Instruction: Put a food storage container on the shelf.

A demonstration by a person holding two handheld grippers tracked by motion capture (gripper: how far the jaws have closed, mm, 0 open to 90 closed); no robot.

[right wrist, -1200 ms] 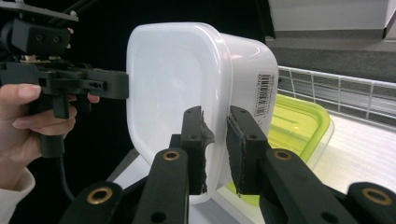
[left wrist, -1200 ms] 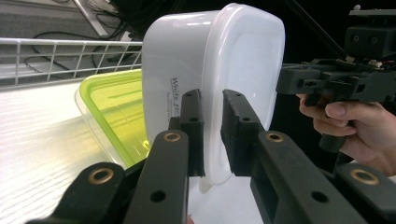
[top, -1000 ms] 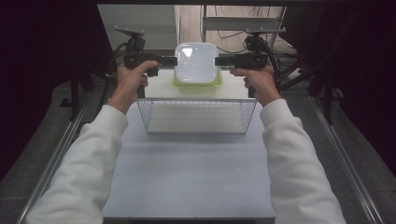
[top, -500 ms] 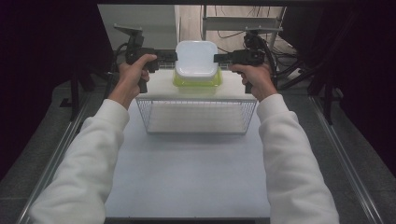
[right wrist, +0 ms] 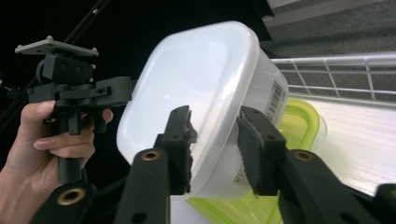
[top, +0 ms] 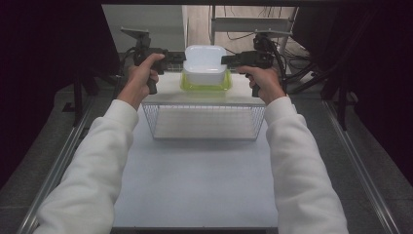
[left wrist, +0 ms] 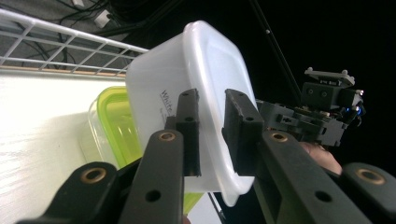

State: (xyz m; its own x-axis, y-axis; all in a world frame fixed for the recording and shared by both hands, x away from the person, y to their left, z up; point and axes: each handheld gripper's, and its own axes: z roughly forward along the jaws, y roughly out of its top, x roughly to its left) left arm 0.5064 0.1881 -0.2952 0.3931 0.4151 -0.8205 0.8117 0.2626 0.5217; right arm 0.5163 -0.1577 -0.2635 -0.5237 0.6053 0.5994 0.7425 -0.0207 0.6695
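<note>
Both arms wear long white sleeves (top: 104, 146) of soft, loosely creased cloth, cuffed at the wrists. The left gripper (top: 178, 59) and right gripper (top: 229, 60) are matt black, pistol-shaped bodies with upright handles. Each carries a grey three-cornered plate (right wrist: 57, 46) on short posts, and black cables (top: 280, 56) loop from the rear. Their fingers (left wrist: 189, 126) are flat black bars with dull rubbery pads, hinged on arms set with brass-coloured rivets (left wrist: 167, 136).

We count two tubs — one white (top: 205, 62), one green-lidded (top: 206, 83) — one wire basket (top: 204, 122), and two grippers (top: 174, 57) (top: 233, 59).
</note>
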